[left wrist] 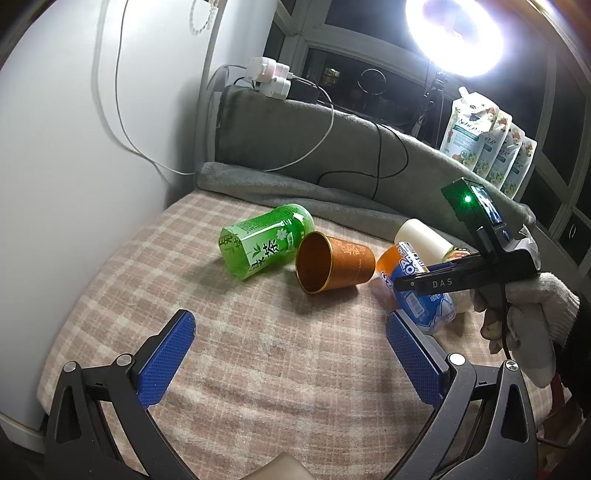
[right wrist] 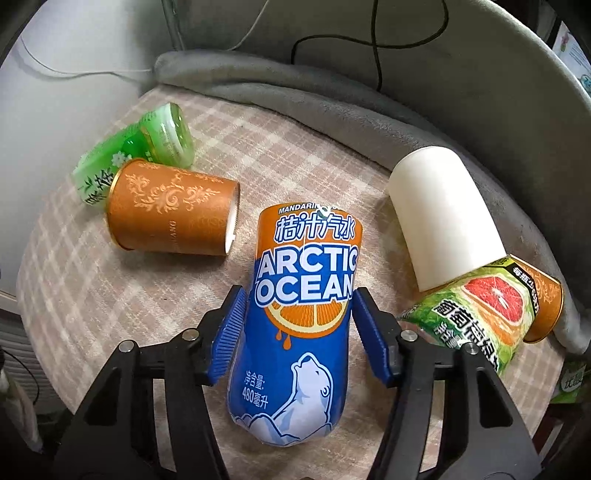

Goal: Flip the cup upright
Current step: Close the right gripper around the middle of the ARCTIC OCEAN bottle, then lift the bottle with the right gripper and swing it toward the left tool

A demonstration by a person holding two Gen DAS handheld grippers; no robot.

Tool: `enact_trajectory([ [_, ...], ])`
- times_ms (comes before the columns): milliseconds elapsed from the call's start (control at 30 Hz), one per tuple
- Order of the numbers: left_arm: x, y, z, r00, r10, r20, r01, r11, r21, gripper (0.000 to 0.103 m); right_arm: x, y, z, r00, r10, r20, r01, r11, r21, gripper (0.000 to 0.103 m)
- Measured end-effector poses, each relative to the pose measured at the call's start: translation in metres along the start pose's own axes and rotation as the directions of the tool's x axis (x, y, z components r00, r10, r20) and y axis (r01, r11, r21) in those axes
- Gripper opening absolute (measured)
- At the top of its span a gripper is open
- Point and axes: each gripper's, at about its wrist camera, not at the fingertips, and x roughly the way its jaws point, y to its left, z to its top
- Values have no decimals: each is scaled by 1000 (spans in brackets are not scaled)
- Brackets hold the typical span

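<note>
Left gripper [left wrist: 290,354]: jaws spread wide, nothing between the blue pads [left wrist: 166,363], held above the checked cloth [left wrist: 258,387] in the near foreground.

Right gripper [right wrist: 299,332]: jaws partly open, straddling the Arctic Ocean bottle [right wrist: 299,332], which lies on the cloth. The blue pads [right wrist: 371,336] stand just off each side of the bottle's body; a narrow gap shows on both sides, so no firm grip is evident. In the left wrist view this gripper is seen from the side, carried by a gloved hand [left wrist: 524,314], its black finger lying across the same bottle [left wrist: 417,291].

Orange cup [left wrist: 332,264]: on its side near the middle of the cloth, mouth toward the left gripper, gold rim touching the cloth. In the right wrist view its base end faces the Arctic Ocean bottle, close but apart [right wrist: 173,210].

Green tea bottle [left wrist: 264,240]: lying down, just behind the cup and touching or almost touching it.

White cup [right wrist: 447,214]: on its side to the right, against the grapefruit bottle [right wrist: 476,310].

Grey blanket [left wrist: 332,147]: bunched along the far edge, cables [left wrist: 380,147] trailing over it.

Beyond: refill pouches [left wrist: 484,140] upright by the window, and a ring lamp [left wrist: 454,33] lit.
</note>
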Motion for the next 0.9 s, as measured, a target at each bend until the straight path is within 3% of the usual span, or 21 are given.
enact_trajectory([
  [467, -5, -6, -1, 1000, -3, 18, 2, 1000, 26, 102, -55, 5, -27, 983, 136, 122, -143, 988, 52, 59],
  [667, -7, -11, -2, 1000, -17, 19, 16, 999, 40, 102, -73, 1, -47, 958, 250, 139, -266, 958, 110, 60],
  [900, -3, -17, -4, 999, -34, 2, 34, 998, 51, 102, -65, -5, -75, 921, 368, 127, -388, 896, 217, 60],
])
